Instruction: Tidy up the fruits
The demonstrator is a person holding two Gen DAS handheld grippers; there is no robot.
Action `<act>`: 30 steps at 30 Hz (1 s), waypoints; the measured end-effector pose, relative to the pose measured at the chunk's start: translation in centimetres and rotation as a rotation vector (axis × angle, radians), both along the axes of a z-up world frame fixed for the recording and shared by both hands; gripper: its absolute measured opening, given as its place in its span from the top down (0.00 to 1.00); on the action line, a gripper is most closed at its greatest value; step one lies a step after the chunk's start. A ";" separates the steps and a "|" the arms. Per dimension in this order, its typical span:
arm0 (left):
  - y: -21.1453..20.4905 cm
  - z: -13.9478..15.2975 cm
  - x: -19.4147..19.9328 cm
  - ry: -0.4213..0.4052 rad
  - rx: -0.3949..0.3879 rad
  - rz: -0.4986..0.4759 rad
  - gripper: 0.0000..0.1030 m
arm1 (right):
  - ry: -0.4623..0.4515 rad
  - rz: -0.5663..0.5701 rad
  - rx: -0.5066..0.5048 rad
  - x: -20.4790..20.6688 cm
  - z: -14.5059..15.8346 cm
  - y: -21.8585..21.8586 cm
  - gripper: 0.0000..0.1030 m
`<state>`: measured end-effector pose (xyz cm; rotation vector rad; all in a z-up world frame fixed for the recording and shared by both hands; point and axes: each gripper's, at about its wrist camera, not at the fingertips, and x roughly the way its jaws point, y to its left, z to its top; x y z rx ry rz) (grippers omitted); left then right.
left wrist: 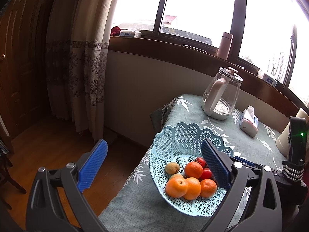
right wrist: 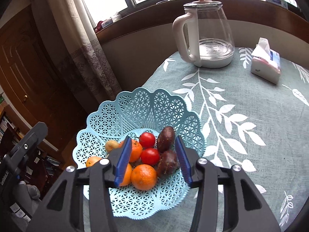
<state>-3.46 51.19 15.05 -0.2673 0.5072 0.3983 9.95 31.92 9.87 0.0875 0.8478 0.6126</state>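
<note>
The blue basket (right wrist: 135, 116) is sitting near the corner of the table (right wrist: 241, 135), low and centre in the right wrist view, and all the fruit I can see is lying inside it: oranges (right wrist: 143, 176), two tomatoes (right wrist: 150, 156), a pair of dark purple fruits (right wrist: 166, 139) and a small yellowish one (right wrist: 112, 145) toward the left rim. The right gripper (right wrist: 153, 161) is hanging just over the pile with its jaws spread apart and nothing between them, the blue pads framing the tomatoes and an orange, probably because it is either lining up a pick or has nothing more to drop. The left gripper (left wrist: 154, 164) is gaping wide and empty too, hovering at the basket's left edge in its own view, half over the floor, seemingly keeping clear. The kettle (right wrist: 206, 34) and tissue pack (right wrist: 266, 65) are standing well apart at the upper right, leaving the basket room.
</note>
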 end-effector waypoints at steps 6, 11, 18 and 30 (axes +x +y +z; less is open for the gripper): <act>-0.8 0.2 0.0 -0.004 0.013 -0.003 0.03 | -0.075 -0.037 -0.068 -1.9 -0.1 -2.3 0.38; -2.2 0.5 -0.1 -0.007 0.041 -0.022 0.03 | -0.161 -0.053 -0.137 -4.0 0.2 -3.2 0.28; -4.7 0.6 -0.8 0.014 0.119 -0.039 0.03 | -0.262 -0.065 -0.179 -6.7 1.4 -4.0 0.18; -7.1 -1.4 -2.5 0.116 0.238 -0.045 0.03 | -0.344 -0.075 -0.231 -10.0 2.0 -5.0 0.06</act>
